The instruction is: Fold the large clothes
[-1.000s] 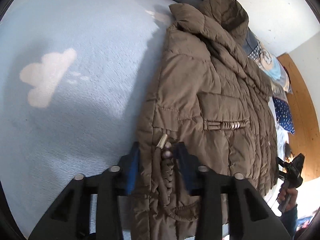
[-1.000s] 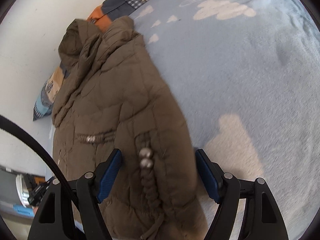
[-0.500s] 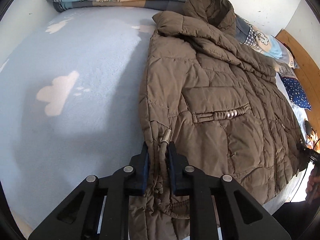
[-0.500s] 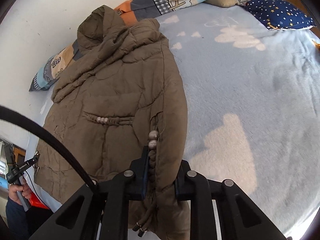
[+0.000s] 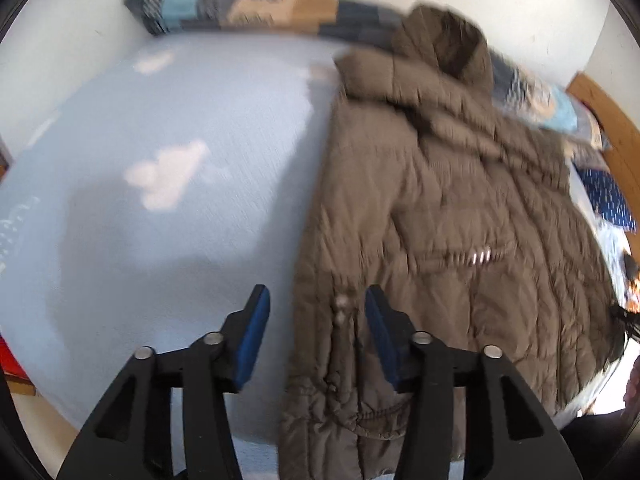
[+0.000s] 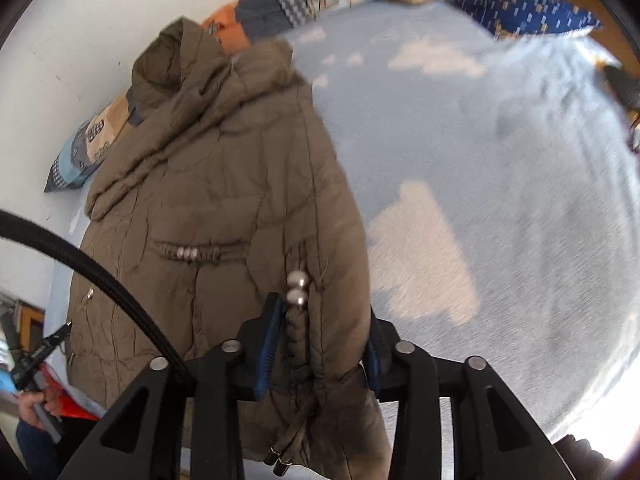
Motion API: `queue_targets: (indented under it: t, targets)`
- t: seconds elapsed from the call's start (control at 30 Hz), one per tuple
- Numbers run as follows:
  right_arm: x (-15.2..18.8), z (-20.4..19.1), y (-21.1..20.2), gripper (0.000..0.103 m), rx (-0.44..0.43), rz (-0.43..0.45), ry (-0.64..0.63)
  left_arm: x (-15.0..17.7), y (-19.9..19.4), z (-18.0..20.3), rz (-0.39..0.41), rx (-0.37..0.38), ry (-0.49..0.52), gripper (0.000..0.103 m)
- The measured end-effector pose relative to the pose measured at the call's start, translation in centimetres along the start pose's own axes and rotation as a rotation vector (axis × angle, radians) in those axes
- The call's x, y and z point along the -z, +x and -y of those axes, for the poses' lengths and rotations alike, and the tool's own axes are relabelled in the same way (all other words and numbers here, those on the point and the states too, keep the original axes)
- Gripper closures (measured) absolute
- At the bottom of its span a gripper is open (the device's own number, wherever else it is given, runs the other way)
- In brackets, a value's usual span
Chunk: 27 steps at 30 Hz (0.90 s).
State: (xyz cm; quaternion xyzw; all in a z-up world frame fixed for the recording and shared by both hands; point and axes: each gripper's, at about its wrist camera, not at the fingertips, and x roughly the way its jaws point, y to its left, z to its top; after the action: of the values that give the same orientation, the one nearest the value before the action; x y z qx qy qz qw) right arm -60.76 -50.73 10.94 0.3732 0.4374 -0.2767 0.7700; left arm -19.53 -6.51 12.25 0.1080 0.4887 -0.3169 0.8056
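A brown quilted hooded jacket (image 5: 440, 220) lies flat on a pale blue cloud-print blanket (image 5: 160, 240), hood toward the wall. My left gripper (image 5: 318, 336) hovers above the jacket's left hem edge. Its jaws are opening, and neither blue pad touches the cloth. In the right wrist view the same jacket (image 6: 224, 184) has its right hem corner bunched between the fingers of my right gripper (image 6: 320, 344). These jaws are opening too, but puffy fabric and a beaded cord (image 6: 298, 288) still fill the gap against both pads.
A patchwork bolster (image 5: 248, 4) runs along the white wall behind the hood. A dark blue star pillow (image 6: 528, 8) and a wooden bed frame (image 5: 604, 120) stand at the far side. A black cable (image 6: 100, 276) crosses the right wrist view. A person's hand (image 6: 36, 396) shows at lower left.
Both grippers pinched the hem tightly half a second ago and have since widened. The left one has let go of the fabric. Both have risen and drawn back, so more bed shows.
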Motion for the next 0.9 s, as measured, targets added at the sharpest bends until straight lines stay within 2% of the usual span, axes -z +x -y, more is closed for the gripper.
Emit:
queue_targets:
  t: [0.1,0.2,0.23,0.33,0.43,0.53,0.67,0.9]
  targets:
    - [-0.2,-1.3,-2.4,0.060,0.076,0.128,-0.039,-0.4,-1.8,0.8,0.098,-0.025,0.004,0.043]
    - [-0.3,-3.8,-4.0,0.054,0.070,0.241,-0.113,-0.9,-2.8,3.3,0.155,-0.027,0.070,0.043]
    - [-0.3,-5.0,-4.0,0.053,0.052,0.253,-0.152,-1.0,-2.8,4.4,0.170,-0.024,0.099,0.043]
    - [0.3,-8.3,-2.8,0.053,-0.010,0.227,-0.251,-1.3,-2.8,7.9,0.190,-0.016,0.182,0.041]
    - [1.1,-11.2,-0.4,0.053,-0.076,0.144,-0.308,-1.7,-2.4,11.6,0.214,-0.009,0.263,0.041]
    - [1.5,-13.3,1.5,0.053,-0.096,0.094,-0.353,-1.8,-2.5,15.0,0.254,-0.018,0.342,0.041]
    - [1.1,-14.7,1.6,0.053,-0.107,0.111,-0.384,-1.8,-3.4,18.3,0.293,-0.007,0.397,0.040]
    - [-0.2,-14.6,1.0,0.052,-0.148,0.149,-0.316,-1.5,-6.8,24.5,0.350,0.046,0.464,0.040]
